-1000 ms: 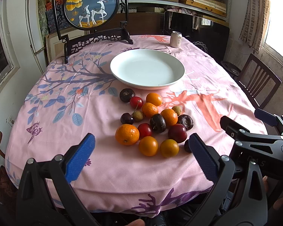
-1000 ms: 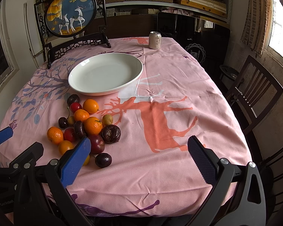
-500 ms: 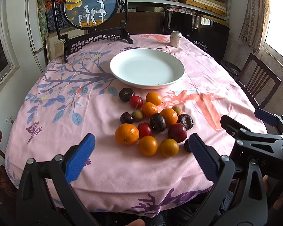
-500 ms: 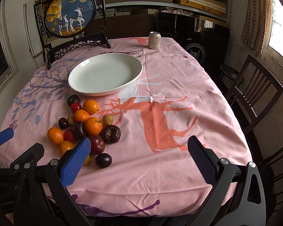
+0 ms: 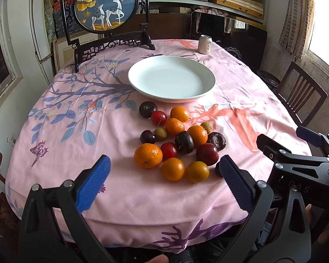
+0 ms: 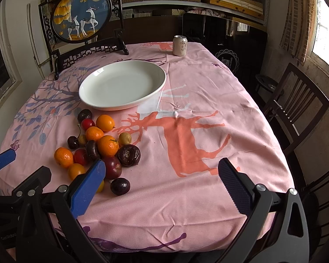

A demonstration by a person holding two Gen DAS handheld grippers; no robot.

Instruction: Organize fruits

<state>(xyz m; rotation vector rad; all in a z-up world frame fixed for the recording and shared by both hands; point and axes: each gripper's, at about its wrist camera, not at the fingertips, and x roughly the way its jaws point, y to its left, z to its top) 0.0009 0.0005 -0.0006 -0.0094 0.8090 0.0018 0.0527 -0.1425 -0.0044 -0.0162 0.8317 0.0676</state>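
**Plate bare, fruit loose on the cloth**

The white plate (image 5: pixel 171 79) holds nothing; the fruit (image 5: pixel 179 144) — oranges, dark plums, cherries and small green ones — lies bunched on the pink tablecloth (image 6: pixel 208 109) just in front of it; one dark plum (image 6: pixel 120 186) sits a little apart at the near side. A can (image 6: pixel 179 45) and a framed deer picture (image 5: pixel 105 6) stand at the far end; a wooden chair (image 6: pixel 296 105) is beside the table. The left gripper (image 5: pixel 164 184) and right gripper (image 6: pixel 162 186) hover at the near edge, jaws wide apart, holding nothing.
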